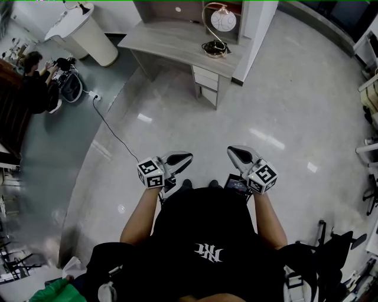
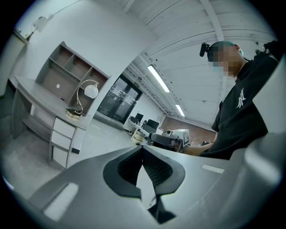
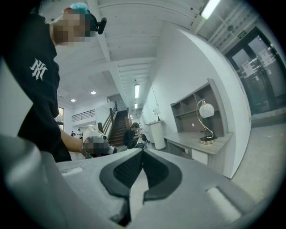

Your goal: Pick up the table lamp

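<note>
The table lamp (image 1: pixel 218 32), with a round white globe on a curved gold arm and a gold base, stands on a grey desk (image 1: pixel 171 42) far ahead of me. It also shows small at the left in the left gripper view as the lamp (image 2: pixel 84 100), and at the right in the right gripper view as the lamp (image 3: pixel 205 120). My left gripper (image 1: pixel 188 157) is shut and holds nothing. My right gripper (image 1: pixel 231 150) is shut and empty too. Both are held close to my body, tips turned toward each other, well short of the desk.
A shelf unit (image 1: pixel 177 9) rises behind the desk, with drawers (image 1: pixel 205 82) under its right end. A white round bin (image 1: pixel 85 29) stands at the back left. A person (image 1: pixel 32 79) sits at the left beside equipment, and a black cable (image 1: pixel 115 133) runs across the floor.
</note>
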`<action>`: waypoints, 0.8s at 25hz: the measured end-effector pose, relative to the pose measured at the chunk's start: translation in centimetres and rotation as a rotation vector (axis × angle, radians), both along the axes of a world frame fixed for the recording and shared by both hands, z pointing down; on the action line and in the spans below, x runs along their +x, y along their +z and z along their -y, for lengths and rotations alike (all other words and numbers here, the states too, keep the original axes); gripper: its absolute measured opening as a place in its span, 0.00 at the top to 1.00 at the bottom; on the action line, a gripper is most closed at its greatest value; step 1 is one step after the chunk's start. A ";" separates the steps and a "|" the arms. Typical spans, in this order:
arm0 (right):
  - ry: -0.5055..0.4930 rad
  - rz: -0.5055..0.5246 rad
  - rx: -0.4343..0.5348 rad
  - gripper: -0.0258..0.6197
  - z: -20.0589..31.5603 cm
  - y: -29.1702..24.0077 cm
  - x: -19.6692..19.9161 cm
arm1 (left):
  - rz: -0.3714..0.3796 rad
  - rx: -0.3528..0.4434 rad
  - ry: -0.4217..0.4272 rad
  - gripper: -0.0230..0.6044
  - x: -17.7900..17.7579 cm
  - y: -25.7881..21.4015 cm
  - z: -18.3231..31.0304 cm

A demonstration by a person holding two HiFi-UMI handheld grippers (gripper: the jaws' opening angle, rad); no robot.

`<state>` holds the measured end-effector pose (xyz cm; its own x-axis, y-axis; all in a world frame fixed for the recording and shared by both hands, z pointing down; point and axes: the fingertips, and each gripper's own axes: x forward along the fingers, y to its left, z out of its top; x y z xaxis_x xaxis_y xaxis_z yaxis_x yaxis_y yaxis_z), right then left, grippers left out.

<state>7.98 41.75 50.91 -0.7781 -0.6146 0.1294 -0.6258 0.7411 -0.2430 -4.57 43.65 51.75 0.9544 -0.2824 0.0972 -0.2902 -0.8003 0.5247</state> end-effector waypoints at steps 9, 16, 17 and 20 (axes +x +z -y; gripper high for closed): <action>-0.030 0.023 -0.016 0.96 0.4 1.0 1.1 | 0.012 -0.016 -0.025 0.97 1.3 0.0 -0.3; -0.035 0.034 -0.030 0.96 1.3 1.6 1.4 | 0.004 -0.032 -0.044 0.97 1.4 0.3 0.7; -0.034 0.034 -0.030 0.96 1.5 1.6 1.5 | 0.000 -0.033 -0.045 0.97 1.5 0.3 1.0; -0.024 0.034 -0.032 0.96 2.2 1.6 1.9 | -0.014 -0.039 -0.049 0.97 1.7 0.3 1.9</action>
<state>9.93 39.60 52.46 -0.7968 -0.5919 0.1219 -0.5990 0.7471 -0.2881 -2.84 41.75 52.01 0.9407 -0.3253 0.0962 -0.3214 -0.7639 0.5596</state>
